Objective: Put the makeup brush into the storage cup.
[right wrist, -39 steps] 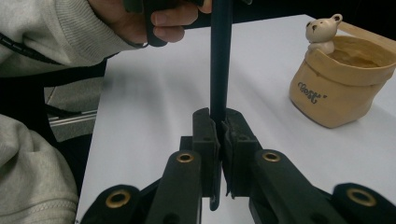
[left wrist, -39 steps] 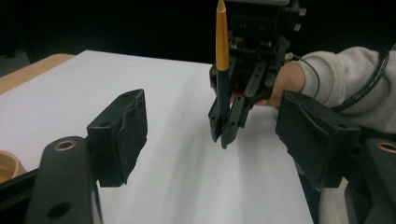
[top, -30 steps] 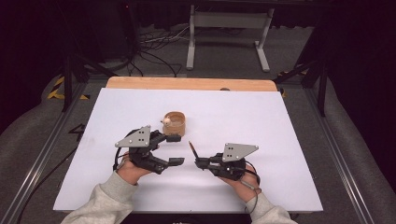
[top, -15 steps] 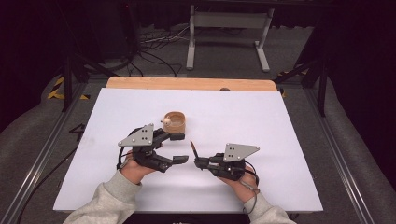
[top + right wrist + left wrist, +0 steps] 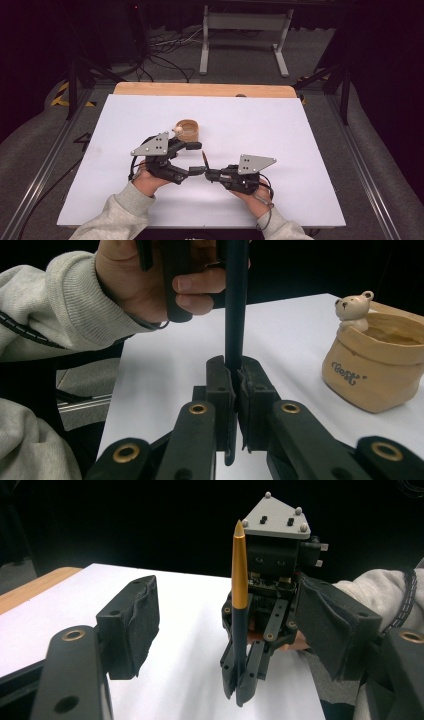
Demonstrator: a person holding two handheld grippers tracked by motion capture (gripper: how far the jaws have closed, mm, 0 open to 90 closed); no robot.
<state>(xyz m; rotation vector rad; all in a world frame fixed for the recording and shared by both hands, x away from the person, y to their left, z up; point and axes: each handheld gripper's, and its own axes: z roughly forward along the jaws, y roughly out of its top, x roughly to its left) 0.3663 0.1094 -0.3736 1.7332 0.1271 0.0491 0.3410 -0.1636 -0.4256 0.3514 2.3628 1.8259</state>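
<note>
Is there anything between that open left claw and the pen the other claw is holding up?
Nothing visible. The left gripper stands open with the pen upright in the gap ahead of it, held by the right gripper. The cup sits off to the side.

Right gripper clamps a pen; left gripper gapes beside it.

A tan pot shaped like a rolled-down paper bag stands on the white worktop, toward its far middle. A small bear figure perches on its rim, and dark lettering runs across its side. Past the white sheet, a strip of bare wood edges the worktop. Beyond lie grey floor, loose black cables and a grey metal stand.
</note>
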